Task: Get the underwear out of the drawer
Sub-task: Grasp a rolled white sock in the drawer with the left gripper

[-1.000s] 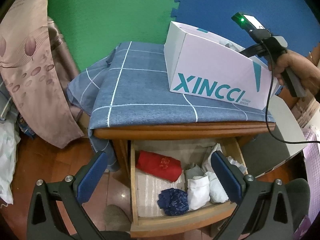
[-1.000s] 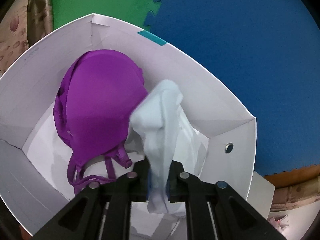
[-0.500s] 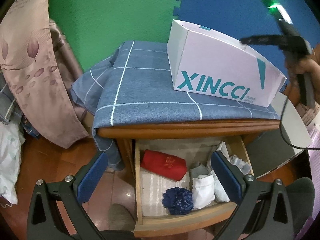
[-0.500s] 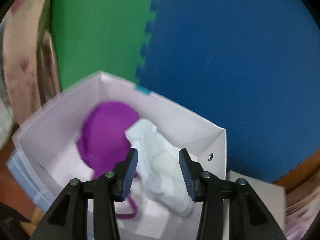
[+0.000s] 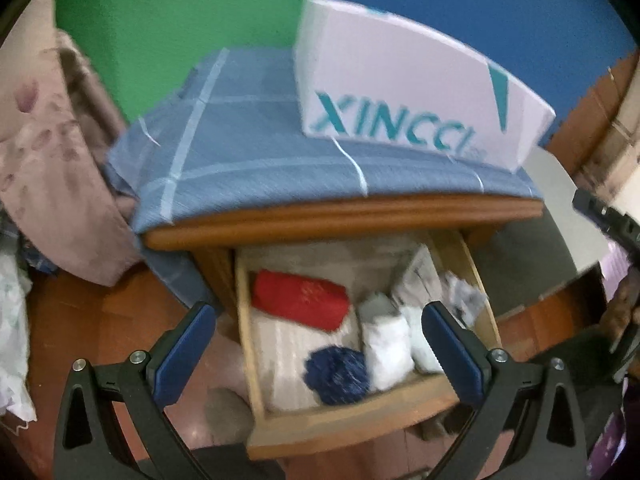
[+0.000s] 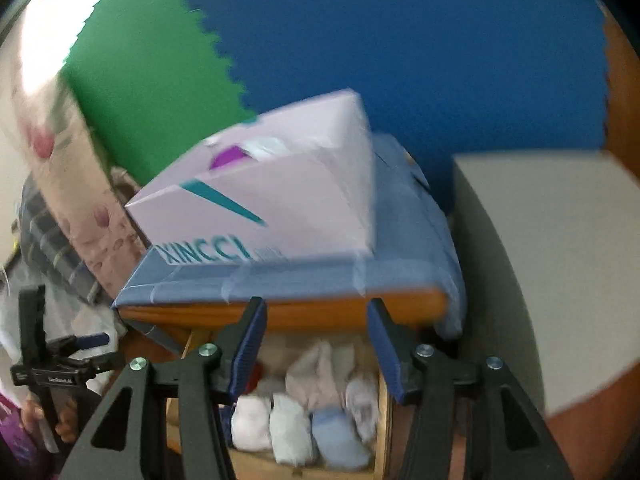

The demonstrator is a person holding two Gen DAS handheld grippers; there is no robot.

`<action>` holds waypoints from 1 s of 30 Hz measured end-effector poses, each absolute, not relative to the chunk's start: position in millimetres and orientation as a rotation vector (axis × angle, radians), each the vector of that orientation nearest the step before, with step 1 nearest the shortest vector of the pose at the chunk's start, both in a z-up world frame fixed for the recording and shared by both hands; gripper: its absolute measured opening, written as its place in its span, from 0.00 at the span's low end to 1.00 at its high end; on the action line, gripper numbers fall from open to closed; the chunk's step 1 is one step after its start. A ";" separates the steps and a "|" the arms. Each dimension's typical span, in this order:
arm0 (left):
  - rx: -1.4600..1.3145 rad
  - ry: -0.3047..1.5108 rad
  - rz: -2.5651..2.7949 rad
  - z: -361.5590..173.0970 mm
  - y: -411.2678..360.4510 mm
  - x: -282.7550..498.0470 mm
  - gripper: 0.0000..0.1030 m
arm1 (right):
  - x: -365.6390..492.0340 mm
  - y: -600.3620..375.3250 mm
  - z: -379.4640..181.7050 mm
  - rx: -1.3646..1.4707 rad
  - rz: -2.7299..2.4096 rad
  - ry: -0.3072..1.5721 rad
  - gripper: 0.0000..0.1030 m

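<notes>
Left wrist view. Left gripper (image 5: 316, 344): jaws spread wide, nothing between them, hanging over the open drawer (image 5: 360, 420) of a wooden nightstand (image 5: 340, 220). Drawer contents: red folded piece (image 5: 300, 300) at the back left; dark blue bundle (image 5: 338, 374) near the front; white rolled underwear (image 5: 386, 350) just beside it to the right; further pale items and a crumpled patterned piece (image 5: 460, 300) against the right wall. Nightstand top: blue checked cloth (image 5: 260, 160), hanging over the left edge. White box lettered XINCCI (image 5: 408, 96) stands on the cloth at the right. Pink floral fabric (image 5: 48, 160) to the left; grey panel (image 5: 560, 240) to the right; brown floor (image 5: 100, 320) below.

Right wrist view (blurred). Right gripper (image 6: 318, 348): jaws have just been opening and stand partly apart, with nothing between them. Beyond them, the drawer's row of pale rolled pieces (image 6: 296, 428), white and light blue. The nightstand's front edge crosses just above the fingertips. Inside the box, a purple garment (image 6: 224, 159) and a white one (image 6: 266, 148) show over the rim. Left gripper at the left edge, in a hand (image 6: 52, 420).
</notes>
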State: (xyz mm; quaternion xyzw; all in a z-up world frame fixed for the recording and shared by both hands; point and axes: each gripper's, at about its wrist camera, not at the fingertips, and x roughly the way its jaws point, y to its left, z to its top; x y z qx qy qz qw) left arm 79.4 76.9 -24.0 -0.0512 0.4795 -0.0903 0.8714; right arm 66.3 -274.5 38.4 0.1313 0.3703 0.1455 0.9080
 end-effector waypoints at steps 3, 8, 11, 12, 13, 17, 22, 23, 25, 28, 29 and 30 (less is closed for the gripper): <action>-0.110 1.104 -0.266 -40.2 60.7 87.8 1.00 | 55.6 -309.3 27.4 0.420 0.289 0.750 0.51; -0.076 1.219 -0.301 -69.3 27.4 103.4 0.99 | 45.3 -316.8 32.5 0.409 0.317 0.699 0.51; -0.020 1.286 -0.282 -91.9 7.1 115.3 0.98 | 46.8 -315.1 34.1 0.402 0.335 0.690 0.52; -0.002 1.312 -0.277 -100.4 1.5 118.4 0.97 | 44.4 -316.4 36.9 0.404 0.342 0.689 0.52; 0.014 1.337 -0.277 -108.2 -3.4 121.3 0.94 | 44.4 -317.9 36.7 0.406 0.346 0.690 0.52; 0.042 1.427 -0.294 -134.4 -19.5 131.6 0.87 | 42.1 -323.4 39.6 0.428 0.357 0.687 0.52; 0.056 1.503 -0.290 -162.1 -32.5 144.5 0.79 | 41.9 -329.6 38.5 0.456 0.368 0.688 0.52; 0.057 1.508 -0.293 -164.9 -34.4 146.6 0.77 | 41.9 -329.9 38.5 0.458 0.370 0.688 0.52; 0.063 1.527 -0.305 -173.2 -39.2 149.0 0.77 | 41.9 -330.5 38.5 0.461 0.374 0.690 0.52; 0.126 1.555 -0.289 -186.2 -46.4 151.0 0.76 | 42.3 -330.9 38.3 0.465 0.379 0.694 0.52; 0.135 1.553 -0.295 -188.4 -48.0 151.2 0.75 | 42.7 -331.0 37.8 0.466 0.380 0.697 0.52; 0.137 1.550 -0.302 -189.8 -49.0 151.4 0.75 | 43.0 -330.8 37.5 0.466 0.380 0.699 0.52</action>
